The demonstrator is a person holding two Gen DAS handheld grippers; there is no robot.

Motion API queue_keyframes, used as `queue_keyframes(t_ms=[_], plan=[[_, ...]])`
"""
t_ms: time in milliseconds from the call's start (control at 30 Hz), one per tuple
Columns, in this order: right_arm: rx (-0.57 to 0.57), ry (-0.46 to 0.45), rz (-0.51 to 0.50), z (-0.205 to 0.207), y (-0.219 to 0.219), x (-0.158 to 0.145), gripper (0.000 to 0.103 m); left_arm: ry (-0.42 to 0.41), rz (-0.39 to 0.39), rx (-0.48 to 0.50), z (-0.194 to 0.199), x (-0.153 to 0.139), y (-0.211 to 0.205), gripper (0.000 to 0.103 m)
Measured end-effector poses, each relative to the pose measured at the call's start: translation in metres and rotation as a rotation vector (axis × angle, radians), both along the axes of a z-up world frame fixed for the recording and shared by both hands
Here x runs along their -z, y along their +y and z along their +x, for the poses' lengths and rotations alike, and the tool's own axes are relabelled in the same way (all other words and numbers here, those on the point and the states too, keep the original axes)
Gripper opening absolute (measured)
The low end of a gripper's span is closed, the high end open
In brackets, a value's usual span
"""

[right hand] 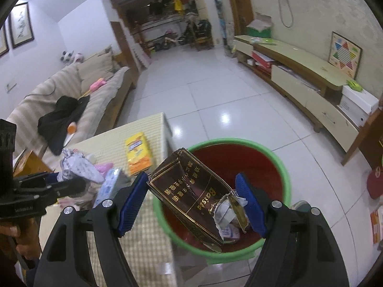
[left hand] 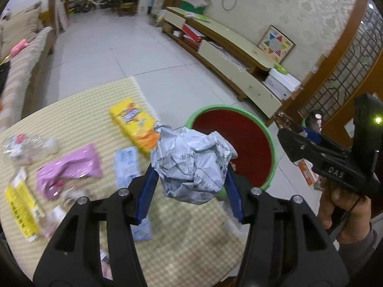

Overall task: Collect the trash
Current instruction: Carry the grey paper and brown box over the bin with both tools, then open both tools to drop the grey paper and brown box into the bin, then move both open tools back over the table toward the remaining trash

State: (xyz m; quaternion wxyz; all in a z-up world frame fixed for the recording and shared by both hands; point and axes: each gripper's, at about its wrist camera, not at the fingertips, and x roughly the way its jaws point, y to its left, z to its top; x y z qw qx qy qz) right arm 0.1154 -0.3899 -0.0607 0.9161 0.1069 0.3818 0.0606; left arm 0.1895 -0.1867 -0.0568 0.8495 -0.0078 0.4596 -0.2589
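My left gripper is shut on a crumpled ball of printed paper, held above the table near its right edge, beside the green-rimmed red bin. My right gripper holds a torn dark brown cigarette pack between its blue pads, right over the bin. The pack is tilted and touches both pads. Some small paper trash lies in the bin's bottom. The right gripper also shows at the right in the left wrist view.
On the checked tablecloth lie a yellow packet, a pink wrapper, a light blue wrapper, a clear plastic bottle and a yellow box. A sofa stands left, a TV bench right.
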Motion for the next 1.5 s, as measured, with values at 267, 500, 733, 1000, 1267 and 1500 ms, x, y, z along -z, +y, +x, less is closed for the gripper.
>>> queue_keyframes(t_ms=[267,500,733,1000,1267,1500], plan=[[0.053,0.013,0.031,0.015,-0.033,0.011,0.073,0.013,0.010,0.094,0.017,0.012,-0.056,0.052],[0.081,0.020,0.055,0.029,-0.051,0.020,0.073,0.039,0.033,0.135,0.028,0.030,-0.082,0.053],[0.088,0.031,0.071,0.040,-0.059,0.028,0.076,0.071,0.046,0.152,0.034,0.047,-0.094,0.060],[0.092,0.027,0.083,0.048,-0.060,0.029,0.090,0.057,0.048,0.155,0.034,0.047,-0.095,0.095],[0.093,0.022,0.085,0.046,-0.051,0.023,0.096,0.043,0.052,0.139,0.030,0.039,-0.082,0.097],[0.083,0.010,0.065,0.036,-0.037,0.007,0.096,0.022,0.050,0.094,0.019,0.023,-0.057,0.097]])
